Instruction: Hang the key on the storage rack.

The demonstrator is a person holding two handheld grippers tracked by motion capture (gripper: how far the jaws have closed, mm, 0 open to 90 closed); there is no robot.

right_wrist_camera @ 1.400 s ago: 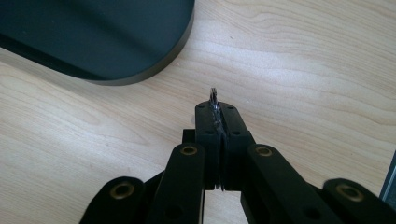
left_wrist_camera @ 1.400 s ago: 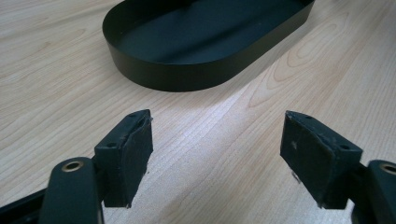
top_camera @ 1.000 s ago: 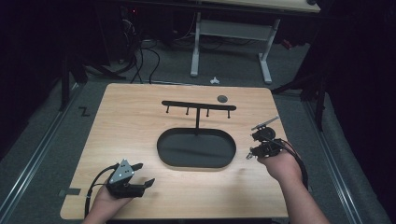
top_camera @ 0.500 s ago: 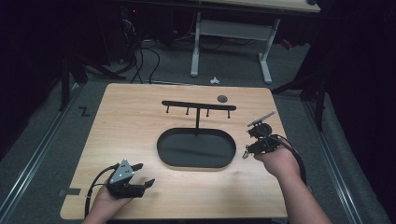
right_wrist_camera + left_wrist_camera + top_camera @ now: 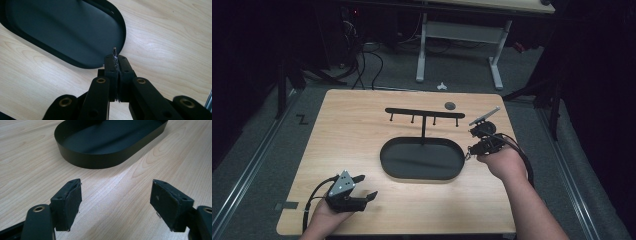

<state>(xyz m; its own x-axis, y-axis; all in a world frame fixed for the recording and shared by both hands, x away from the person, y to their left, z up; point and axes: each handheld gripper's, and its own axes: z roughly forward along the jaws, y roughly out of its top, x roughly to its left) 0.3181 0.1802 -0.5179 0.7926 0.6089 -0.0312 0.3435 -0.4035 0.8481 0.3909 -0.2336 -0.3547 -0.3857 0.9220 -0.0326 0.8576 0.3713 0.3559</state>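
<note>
Item: small thin object (image 5: 114, 51), too small to identify, pinched at the tips of the right gripper (image 5: 115, 58), just beside the right end of the black oval tray (image 5: 384, 162).
Handling, as judged: keep the pinch firm and move slowly; only a sliver protrudes.
Right gripper: jaws pressed together on it.
Left gripper (image 5: 116, 203): jaws wide apart, empty, on the near side of the tray.
Hook rack (image 5: 424, 113): behind the tray.

No readable text, labels or numbers — none anywhere.
</note>
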